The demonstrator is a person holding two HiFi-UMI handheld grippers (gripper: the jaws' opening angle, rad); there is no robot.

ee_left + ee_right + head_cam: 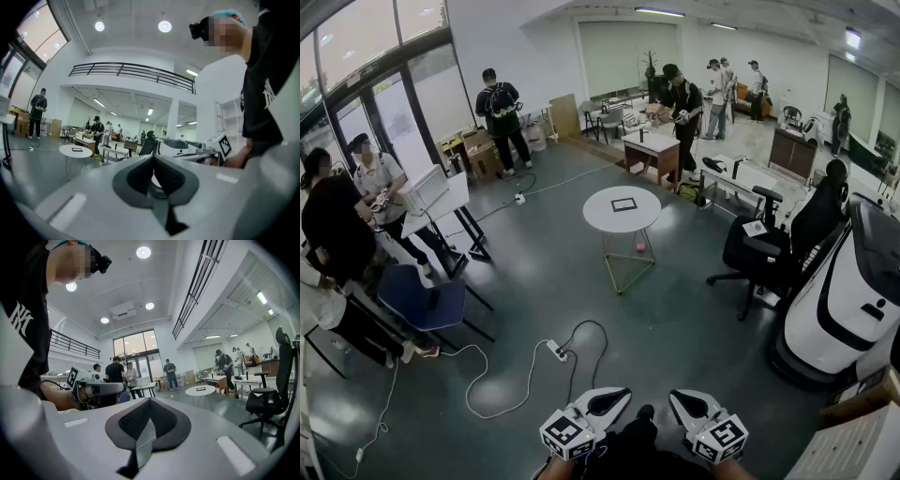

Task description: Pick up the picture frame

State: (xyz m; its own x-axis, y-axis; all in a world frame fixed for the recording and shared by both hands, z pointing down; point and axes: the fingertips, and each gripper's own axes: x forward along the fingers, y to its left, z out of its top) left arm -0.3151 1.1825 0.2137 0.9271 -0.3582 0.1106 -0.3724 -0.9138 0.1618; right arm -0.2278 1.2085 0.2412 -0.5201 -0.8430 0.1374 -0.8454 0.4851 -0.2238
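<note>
While the frame point(623, 203) lay flat at the middle of the table point(598, 217), well apart from the person, the left gripper point(609, 400) and right gripper point(685, 404) were closed and empty. Frame judged light, stiff, perhaps glazed and fragile, and best pinched across one edge rail.

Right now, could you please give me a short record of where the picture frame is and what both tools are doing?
target: small black rectangular picture frame, lying flat
support: round white table, with the frame near its middle
left tool: shut, nothing between its jaws
right tool: shut, nothing between its jaws
between tools and table: grey floor with a white power strip and its cable
right of table: black office chair
status: frame not yet reached
</note>
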